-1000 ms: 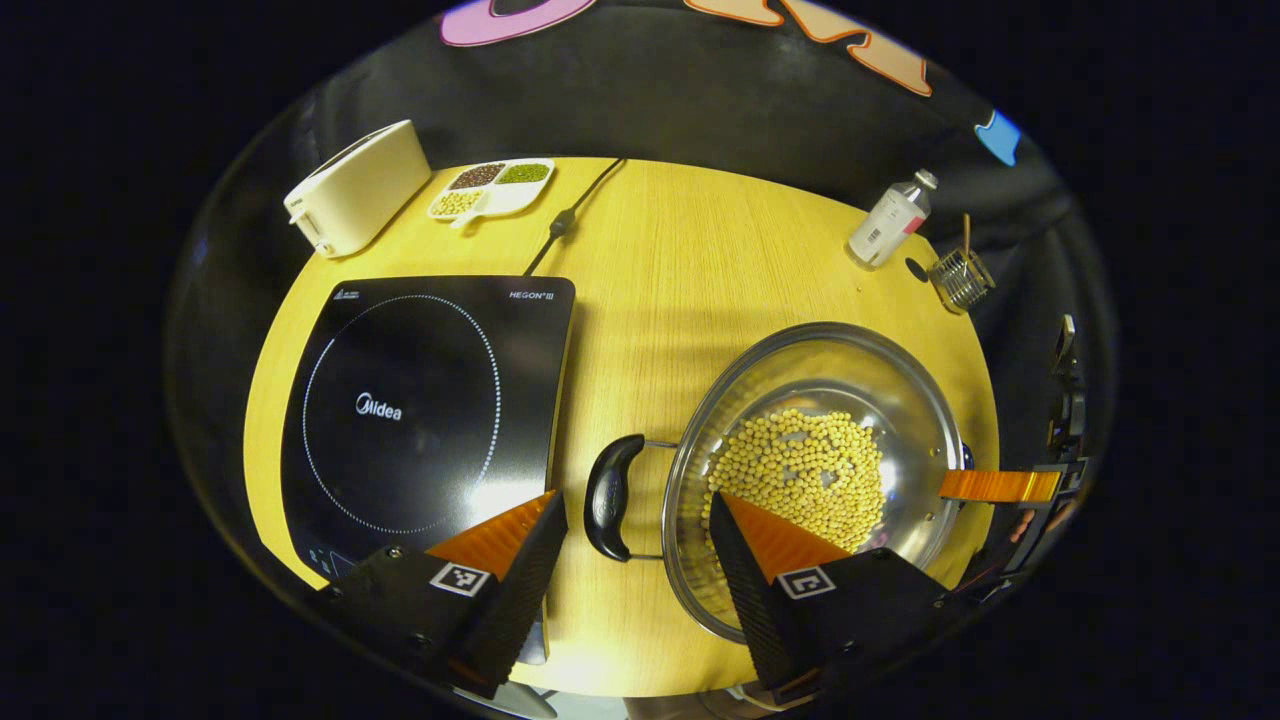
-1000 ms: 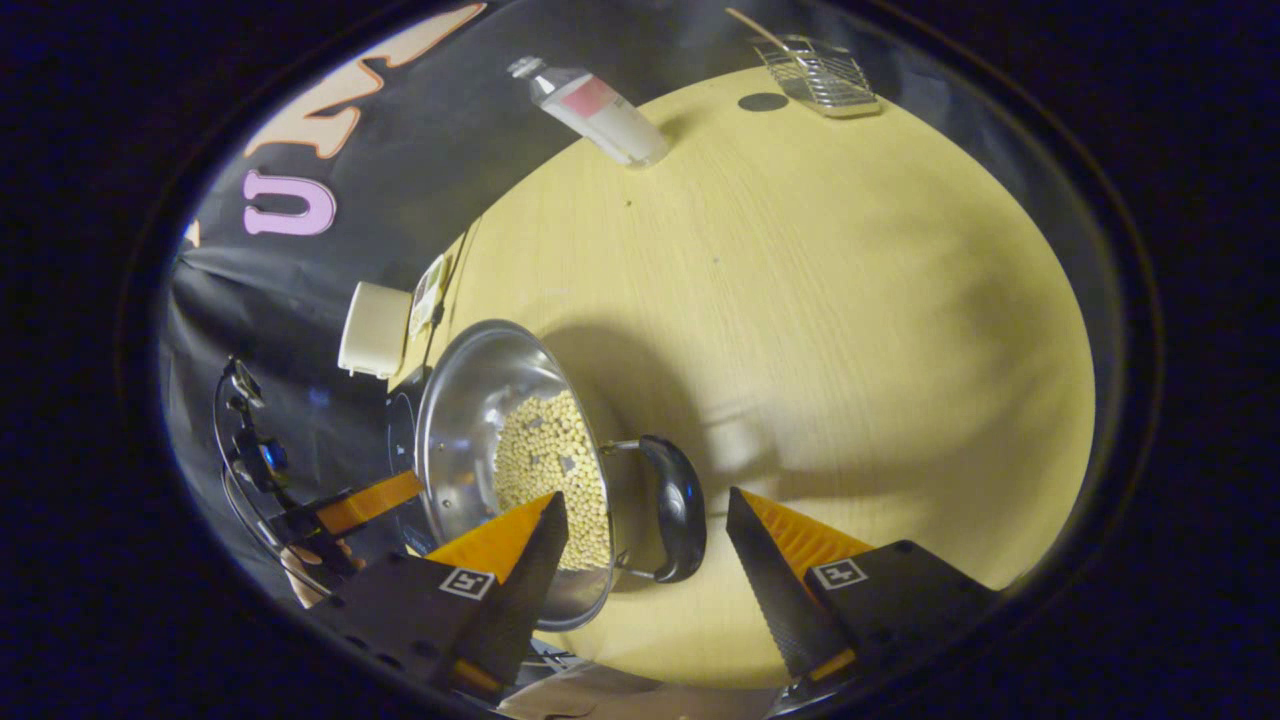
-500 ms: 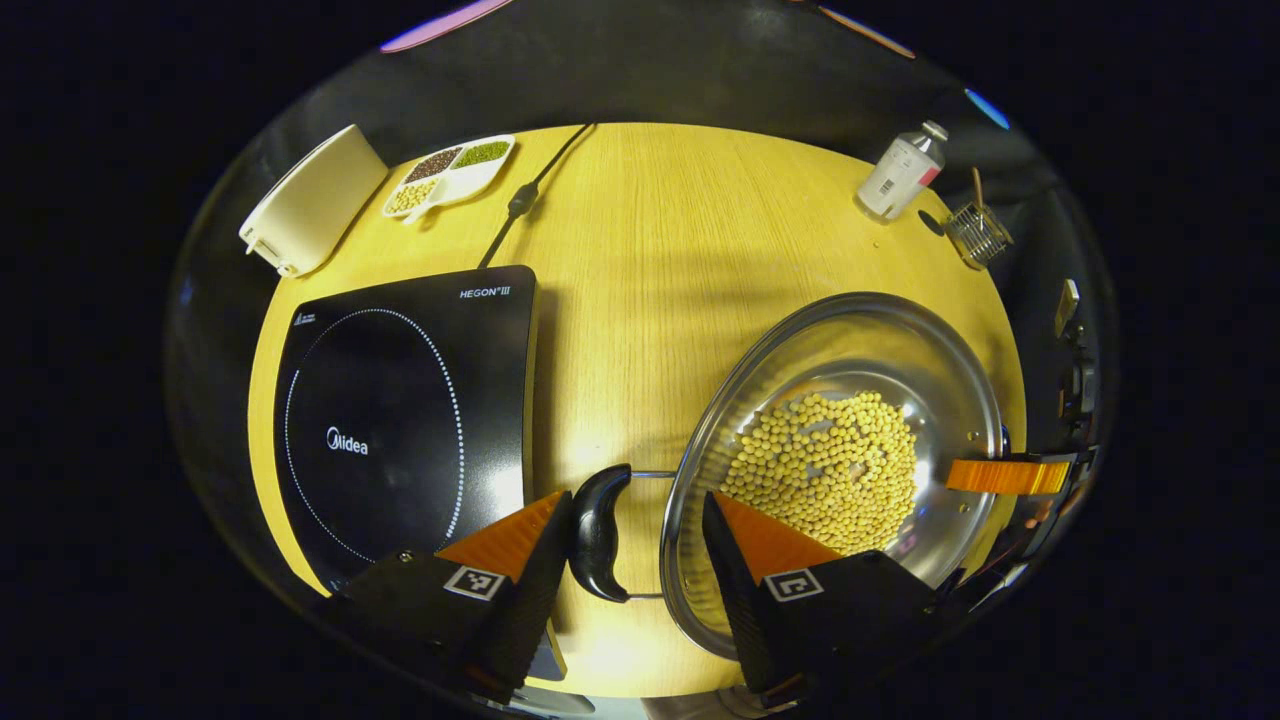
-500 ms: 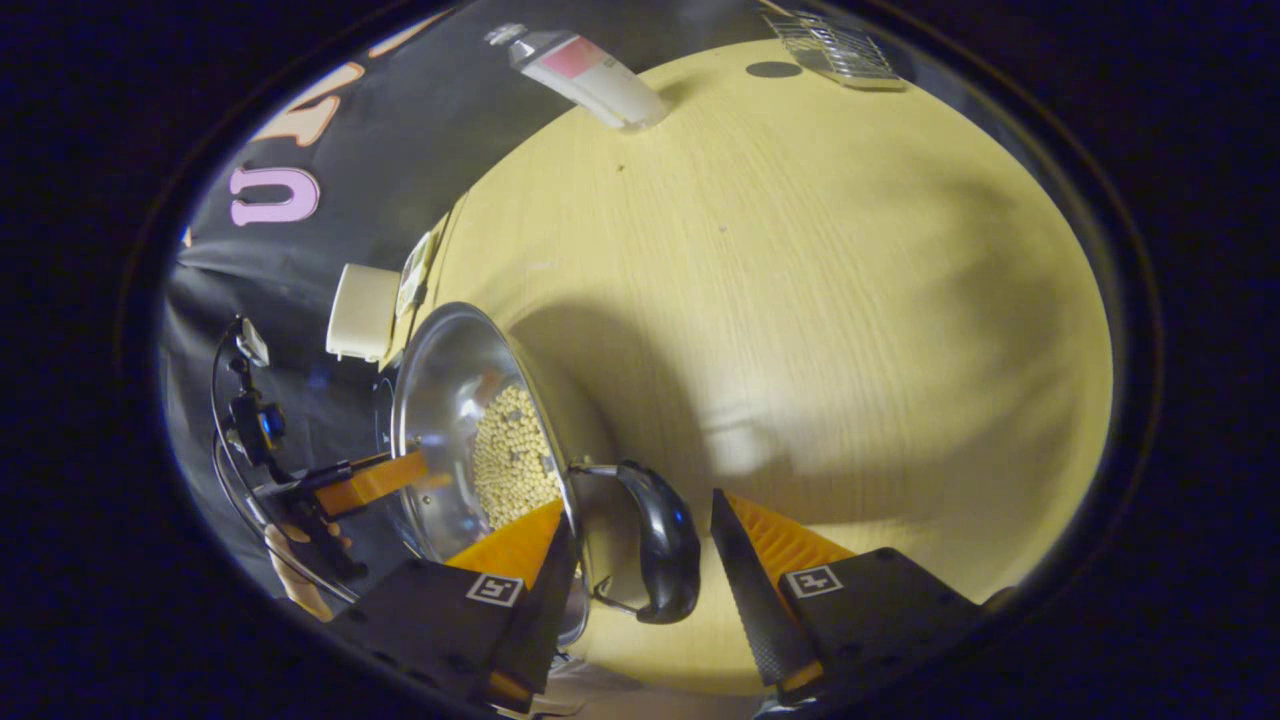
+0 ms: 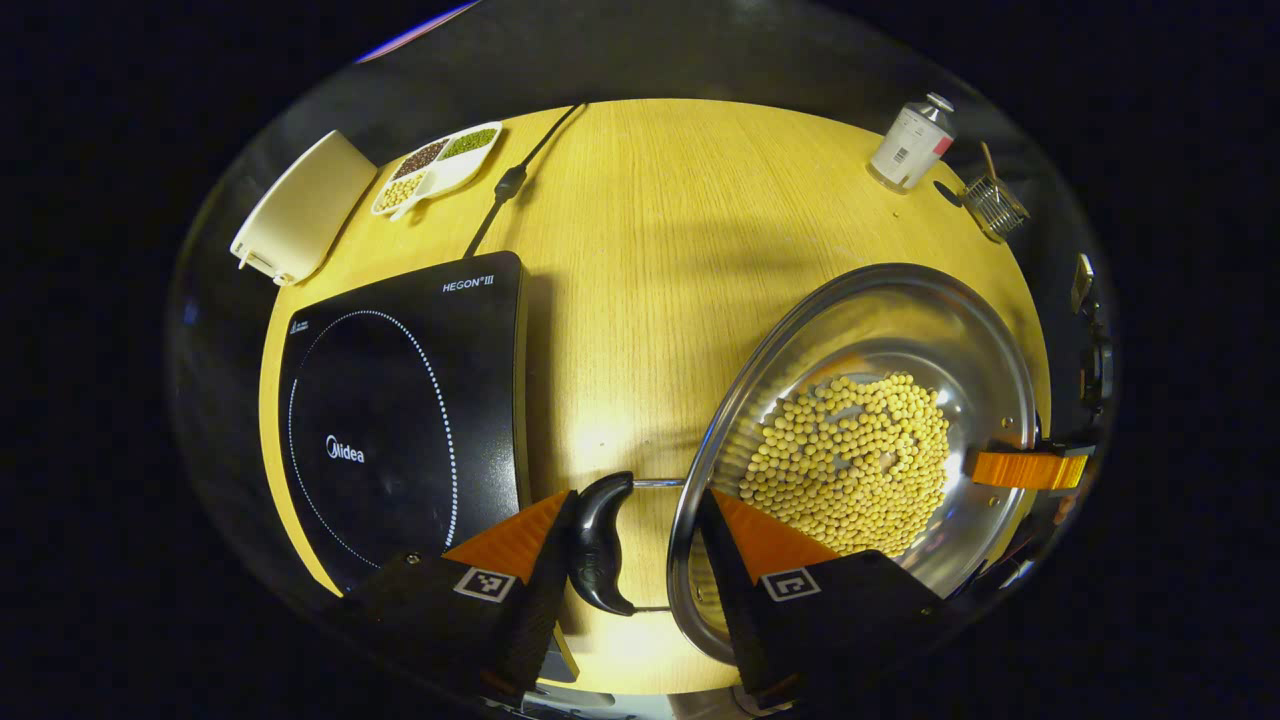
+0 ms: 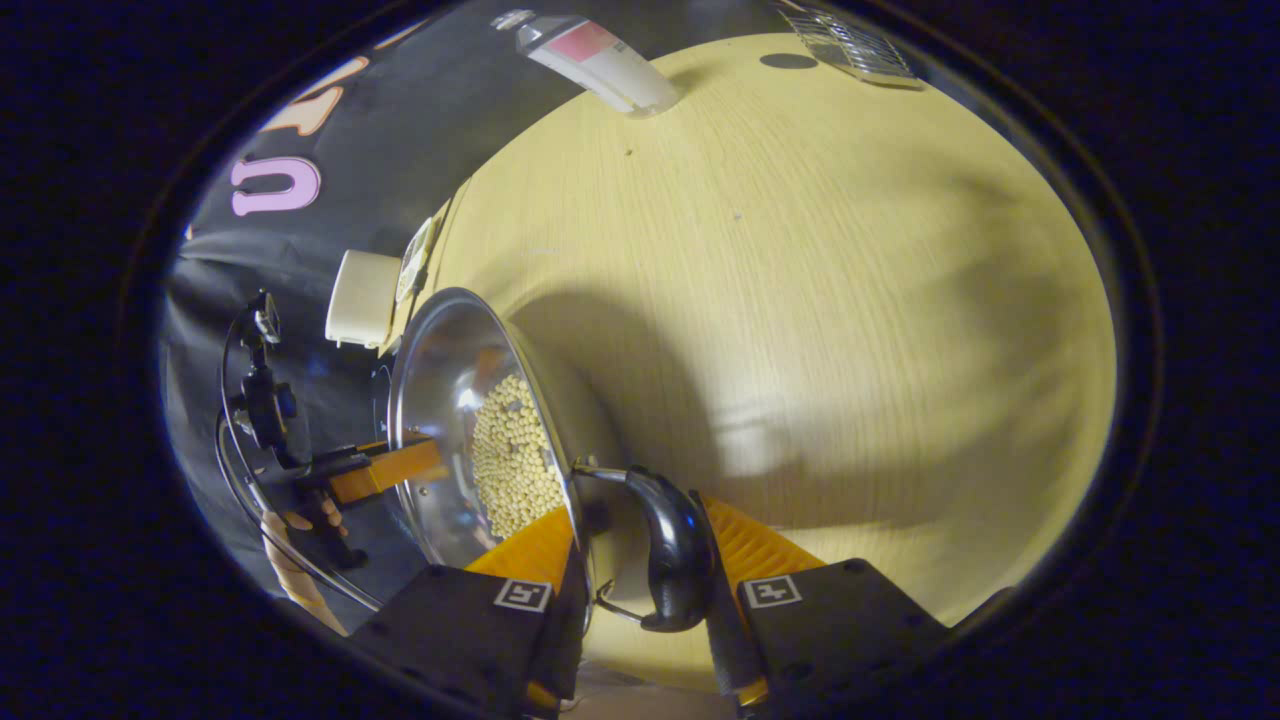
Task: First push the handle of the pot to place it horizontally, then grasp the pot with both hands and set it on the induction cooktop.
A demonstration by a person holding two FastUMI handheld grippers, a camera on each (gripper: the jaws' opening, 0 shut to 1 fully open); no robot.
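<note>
Left gripper view: steel pot (image 5: 880, 330) w/ soybeans, tools apart astride black side handles (image 5: 598, 545).

wooden table (image 5: 660, 260), black cloth wall (image 6: 300, 250)

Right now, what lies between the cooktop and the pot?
In the left gripper view, bare table, and nearer the camera the pot's black handle, beside the cooktop.

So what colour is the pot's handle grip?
Glossy black handle grip on a thin metal wire, clearest in the left gripper view.
</note>
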